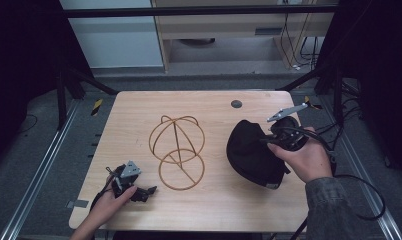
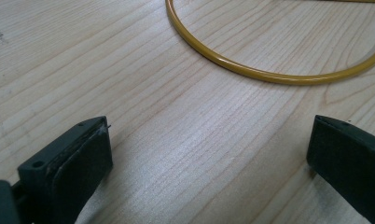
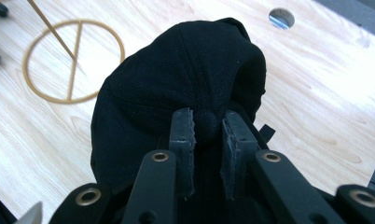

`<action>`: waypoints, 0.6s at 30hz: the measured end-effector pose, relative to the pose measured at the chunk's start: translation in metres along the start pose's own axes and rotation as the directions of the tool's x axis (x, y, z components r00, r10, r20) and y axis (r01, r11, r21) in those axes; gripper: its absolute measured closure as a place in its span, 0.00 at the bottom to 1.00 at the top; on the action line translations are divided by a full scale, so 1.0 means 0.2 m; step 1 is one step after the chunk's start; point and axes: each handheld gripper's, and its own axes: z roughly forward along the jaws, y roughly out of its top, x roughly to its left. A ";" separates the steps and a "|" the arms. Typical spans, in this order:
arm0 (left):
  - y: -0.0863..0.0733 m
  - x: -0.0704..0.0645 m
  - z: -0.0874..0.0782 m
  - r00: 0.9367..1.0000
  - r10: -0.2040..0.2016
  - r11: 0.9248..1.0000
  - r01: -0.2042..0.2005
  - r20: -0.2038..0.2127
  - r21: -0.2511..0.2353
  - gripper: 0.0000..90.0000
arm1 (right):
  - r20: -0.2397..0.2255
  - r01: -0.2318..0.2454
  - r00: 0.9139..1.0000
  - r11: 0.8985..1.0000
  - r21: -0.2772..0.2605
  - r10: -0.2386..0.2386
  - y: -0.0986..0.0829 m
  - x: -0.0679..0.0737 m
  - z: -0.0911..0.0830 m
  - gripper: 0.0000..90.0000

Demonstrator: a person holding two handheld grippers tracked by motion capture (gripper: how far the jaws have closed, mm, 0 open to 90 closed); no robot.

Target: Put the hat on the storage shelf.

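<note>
Lab or workshop test bay, pale wooden table (image 1: 139, 110) on grey carpet, black metal frame rails (image 1: 199, 11), floor track (image 1: 36, 175), trailing cables (image 1: 294, 47), hazard-striped tape (image 1: 97, 106).

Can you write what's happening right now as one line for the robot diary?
right claw: shut on black cap | left claw: open, near wire hat stand | cap: not yet on stand
</note>
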 end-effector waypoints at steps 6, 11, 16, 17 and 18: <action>0.00 0.00 0.00 1.000 0.000 1.000 0.000 0.000 0.000 0.00 | -0.001 -0.002 1.000 0.999 -0.033 0.002 0.03 0.01 -0.05 0.85; 0.00 0.00 0.00 1.000 -0.001 1.000 0.001 0.001 0.000 0.00 | -0.006 -0.009 1.000 0.998 -0.059 0.009 0.05 0.01 -0.09 0.85; 0.00 0.00 0.00 1.000 -0.001 1.000 0.001 0.000 0.000 0.00 | -0.016 -0.023 1.000 0.995 -0.099 0.022 0.07 0.01 -0.14 0.85; 0.00 0.00 0.00 1.000 0.000 1.000 0.000 0.000 0.000 0.00 | -0.017 -0.024 1.000 0.994 -0.108 0.023 0.07 0.01 -0.15 0.85; 0.00 0.00 0.00 1.000 0.000 1.000 0.000 0.000 0.001 0.00 | -0.023 -0.031 0.999 0.993 -0.114 0.028 0.07 0.01 -0.16 0.85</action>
